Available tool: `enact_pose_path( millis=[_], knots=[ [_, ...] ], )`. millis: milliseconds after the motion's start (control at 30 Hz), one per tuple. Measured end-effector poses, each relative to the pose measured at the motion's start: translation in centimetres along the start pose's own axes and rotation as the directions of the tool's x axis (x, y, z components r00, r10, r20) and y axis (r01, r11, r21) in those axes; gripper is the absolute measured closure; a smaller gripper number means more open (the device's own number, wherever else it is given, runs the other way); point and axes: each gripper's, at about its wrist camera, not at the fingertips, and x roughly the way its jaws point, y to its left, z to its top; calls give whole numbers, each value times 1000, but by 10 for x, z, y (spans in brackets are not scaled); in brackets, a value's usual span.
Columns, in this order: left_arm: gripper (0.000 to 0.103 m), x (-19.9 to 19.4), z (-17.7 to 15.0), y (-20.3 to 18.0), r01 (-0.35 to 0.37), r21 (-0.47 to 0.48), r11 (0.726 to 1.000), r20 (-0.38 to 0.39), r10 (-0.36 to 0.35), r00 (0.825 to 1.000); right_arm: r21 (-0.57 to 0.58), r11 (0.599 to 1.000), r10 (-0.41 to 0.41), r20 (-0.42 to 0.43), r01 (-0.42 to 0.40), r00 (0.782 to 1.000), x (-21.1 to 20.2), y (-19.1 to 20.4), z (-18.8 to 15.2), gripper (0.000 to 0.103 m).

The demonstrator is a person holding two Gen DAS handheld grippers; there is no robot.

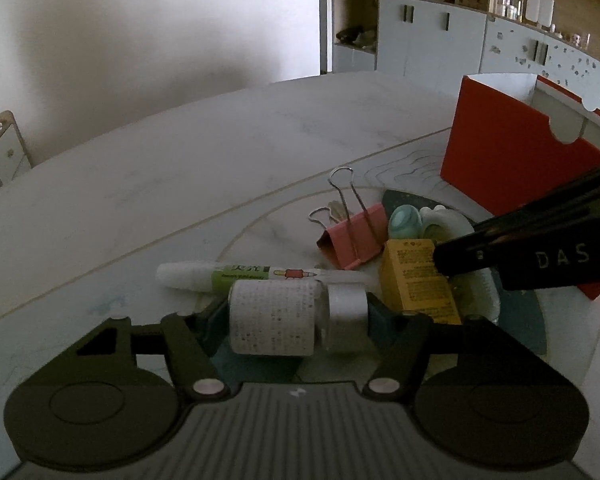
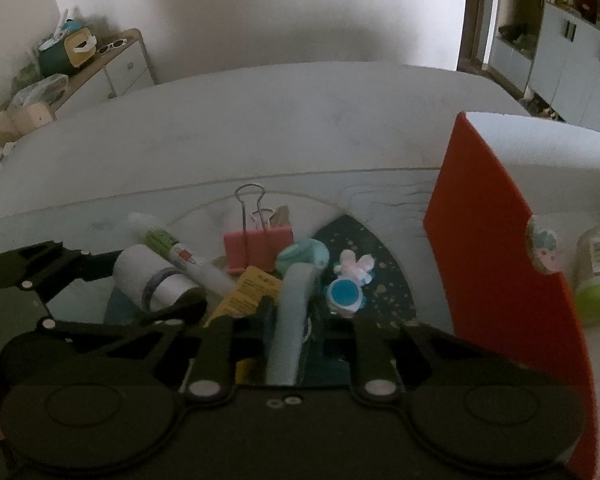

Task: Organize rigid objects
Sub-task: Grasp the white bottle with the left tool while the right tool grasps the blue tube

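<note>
A white bottle with a silver cap lies on its side between the fingers of my left gripper, whose pads press on both its ends. The right wrist view shows the same bottle in the left gripper at the left. My right gripper is shut on a pale teal stick-like object with a rounded head. In the left wrist view the right gripper reaches in from the right, beside a yellow box. A pink binder clip and a green-labelled tube lie close by.
An open red box stands at the right; inside it are a green bottle and other items. A small blue and white toy figure sits on the dark teal mat. The white table stretches beyond.
</note>
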Motion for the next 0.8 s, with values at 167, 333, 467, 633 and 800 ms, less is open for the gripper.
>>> enact_pose_path(
  millis=[167,333,467,633,800],
  knots=[
    [35,-6,1,-2,-23,7,1000,-7,23,1000,6,1000,13,24,-14,1000,-15,-3,-7,89],
    [35,-22,4,-3,-13,-10,1000,-5,13,1000,18,999,38,55,-39,998,-41,-5,-16,89],
    [35,-37,8,-4,9,-35,999,-3,-10,1000,40,997,61,79,-64,995,-62,-8,-19,89],
    [35,-61,15,-12,40,-50,998,3,-40,999,65,995,75,106,-82,992,-87,-16,-19,89],
    [35,-85,24,-26,51,-32,998,19,-50,999,84,992,80,136,-92,987,-109,-28,-19,89]
  ],
)
